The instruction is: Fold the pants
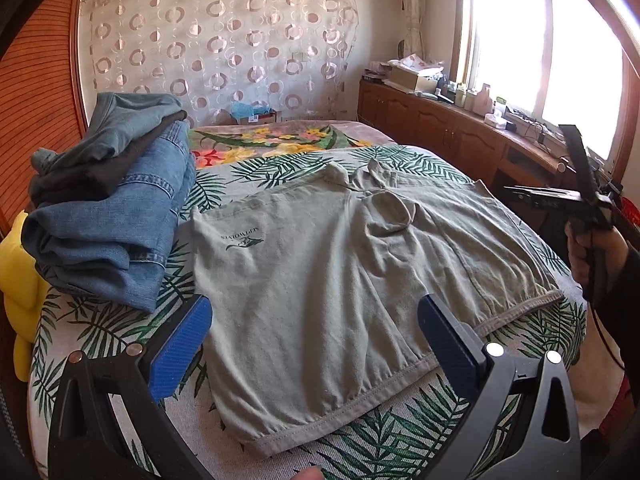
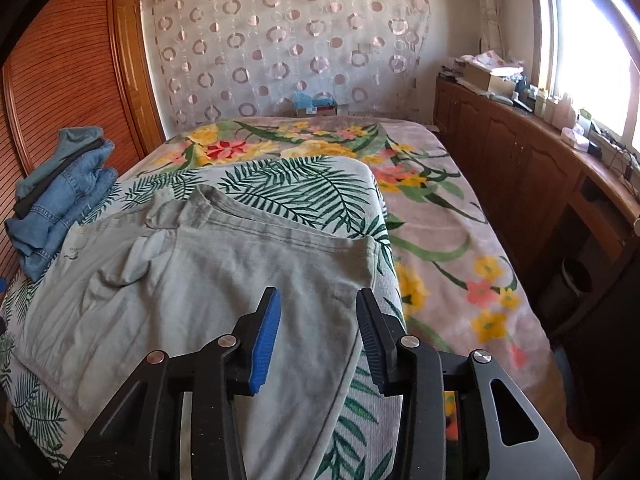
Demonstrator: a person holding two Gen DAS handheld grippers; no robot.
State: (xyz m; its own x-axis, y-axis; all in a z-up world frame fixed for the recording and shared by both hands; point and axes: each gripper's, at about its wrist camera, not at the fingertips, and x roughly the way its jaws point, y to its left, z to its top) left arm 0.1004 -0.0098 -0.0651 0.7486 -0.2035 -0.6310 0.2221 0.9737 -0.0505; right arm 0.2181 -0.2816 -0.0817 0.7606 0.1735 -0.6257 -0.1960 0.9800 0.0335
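Note:
Grey-green pants with a small dark logo lie spread flat on a palm-leaf cloth on the bed. My left gripper hovers over their near waistband edge, its blue pads wide apart and nothing between them. In the right wrist view the pants fill the lower left. My right gripper stands above their right edge with its jaws partly apart, and the fabric lies flat below, not pinched. A hand holds that gripper's black frame at the right of the left wrist view.
A stack of folded jeans and dark clothes sits left of the pants, with a yellow object beside it. A floral blanket covers the bed's far and right side. A cluttered wooden cabinet runs under the window.

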